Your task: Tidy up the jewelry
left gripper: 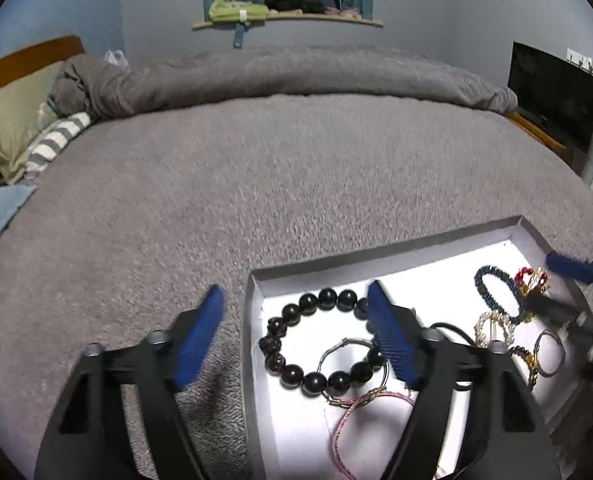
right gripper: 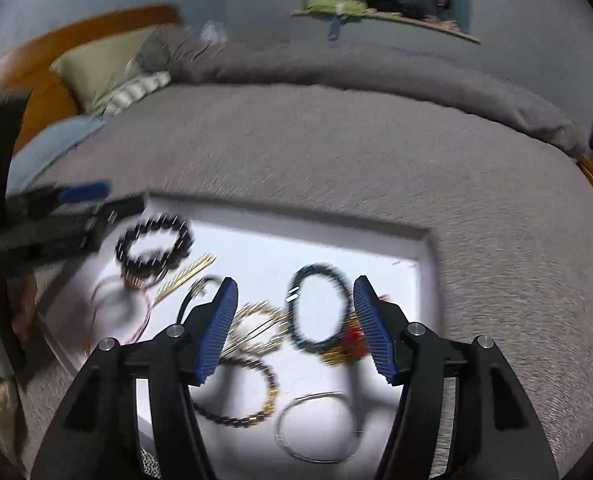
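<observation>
A white tray with a grey rim lies on the bed and holds several bracelets. My left gripper is open, one finger over the blanket and the other over the tray, above a black bead bracelet and a silver hoop. A pink cord bracelet lies nearer. My right gripper is open over a blue-green bead bracelet, its pads either side and apart from it. Beside that lie a gold bracelet, a red-and-gold charm piece, a dark bead bracelet and a silver bangle.
The tray sits on a grey fleece blanket that covers the bed. Pillows and a wooden headboard are at the far left, a folded duvet along the far edge, a dark screen at the right.
</observation>
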### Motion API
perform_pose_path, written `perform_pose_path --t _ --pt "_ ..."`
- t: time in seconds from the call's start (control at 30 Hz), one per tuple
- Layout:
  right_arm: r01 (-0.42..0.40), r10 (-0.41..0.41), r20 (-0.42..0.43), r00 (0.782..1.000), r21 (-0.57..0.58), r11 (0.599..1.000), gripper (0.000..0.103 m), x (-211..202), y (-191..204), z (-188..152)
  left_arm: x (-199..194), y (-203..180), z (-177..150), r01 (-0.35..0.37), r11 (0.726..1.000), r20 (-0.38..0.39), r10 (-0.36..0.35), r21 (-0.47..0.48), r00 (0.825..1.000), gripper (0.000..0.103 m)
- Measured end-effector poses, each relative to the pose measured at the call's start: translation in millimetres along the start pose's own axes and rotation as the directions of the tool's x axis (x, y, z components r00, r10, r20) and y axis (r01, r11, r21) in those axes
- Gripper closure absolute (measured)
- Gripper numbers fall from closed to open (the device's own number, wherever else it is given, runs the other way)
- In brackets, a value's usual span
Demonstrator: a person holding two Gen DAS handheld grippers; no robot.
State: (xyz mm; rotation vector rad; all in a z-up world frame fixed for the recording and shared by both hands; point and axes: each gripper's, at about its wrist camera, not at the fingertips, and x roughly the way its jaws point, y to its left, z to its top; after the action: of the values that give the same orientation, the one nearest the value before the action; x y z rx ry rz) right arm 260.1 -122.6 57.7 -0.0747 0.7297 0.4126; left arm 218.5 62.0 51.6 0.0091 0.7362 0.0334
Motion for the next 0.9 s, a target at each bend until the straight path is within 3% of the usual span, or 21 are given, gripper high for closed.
perform_pose_path --t 0.1,0.23,0.5,0.67,0.9 --pt "0.013 -0.018 0.066 0.998 0.087 0.996 0.019 -23.3 -21.1 3.5 -14.6 -0.6 2.7 -0.007 1.000 0.040 0.008 -0.018 0.999 0.011" --pt "0.052 -0.070 0.122 0.990 0.146 0.988 0.005 -55.1 -40.0 -0.4 -34.6 1.1 1.8 0.003 0.999 0.075 0.001 -0.054 0.997 0.007" --pt "0.098 -0.126 0.158 0.979 0.173 0.980 0.006 -88.6 -45.9 -22.4 -75.5 -7.6 -21.6 0.020 0.998 0.101 -0.013 -0.067 0.995 0.004" --pt "0.113 -0.137 0.150 0.979 0.158 0.981 0.005 -103.6 -45.9 -45.7 -99.5 -25.8 -51.6 -0.035 0.999 0.125 0.034 0.004 0.992 0.003" --pt "0.108 -0.117 0.107 0.987 0.092 0.990 0.006 -109.3 -27.6 -90.2 -110.3 -34.2 -88.7 0.043 0.999 0.056 -0.044 0.009 0.997 0.003"
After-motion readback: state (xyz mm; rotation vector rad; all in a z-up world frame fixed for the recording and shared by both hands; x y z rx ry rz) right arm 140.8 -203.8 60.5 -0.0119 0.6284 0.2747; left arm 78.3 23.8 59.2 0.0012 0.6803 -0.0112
